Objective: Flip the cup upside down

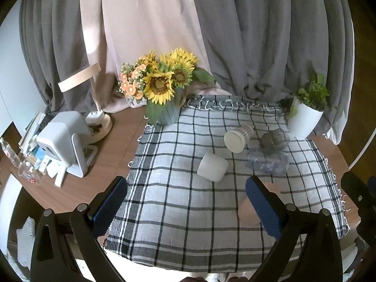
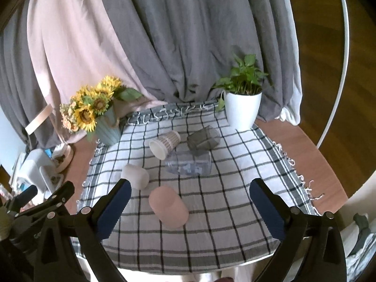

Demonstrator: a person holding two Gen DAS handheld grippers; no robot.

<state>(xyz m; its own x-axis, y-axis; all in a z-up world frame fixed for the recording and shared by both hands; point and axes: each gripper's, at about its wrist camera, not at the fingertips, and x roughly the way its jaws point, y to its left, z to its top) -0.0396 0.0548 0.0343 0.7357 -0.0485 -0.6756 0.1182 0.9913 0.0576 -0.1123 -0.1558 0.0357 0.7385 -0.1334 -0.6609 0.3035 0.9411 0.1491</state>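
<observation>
- A wooden table [image 2: 303, 138] is seen before grey and pink curtains [image 2: 183, 35], and most of it is covered by a black-and-white checked cloth [image 2: 211, 223].
- Five cups are laid on their sides on the cloth: a pink cup [image 2: 168, 208] nearest the grippers, a white cup [image 2: 136, 176] to its left, a clear cup [image 2: 189, 163], a patterned paper cup [image 2: 164, 143] and a smoky grey cup [image 2: 204, 138] further back.
- The pink cup is shown between the spread blue-padded fingers of the right gripper [image 2: 189, 211] (no contact can be made out), and nothing is held.
- The left gripper [image 1: 185, 208] is likewise held wide above the cloth, with the white cup [image 1: 212, 167] lying well ahead of it.
- A sunflower vase [image 1: 164, 87] is placed at the cloth's far left corner and a white potted plant [image 2: 243, 103] at the far right.
- Clutter (a white device [image 1: 63, 141] among it) is gathered on the table's left side.
</observation>
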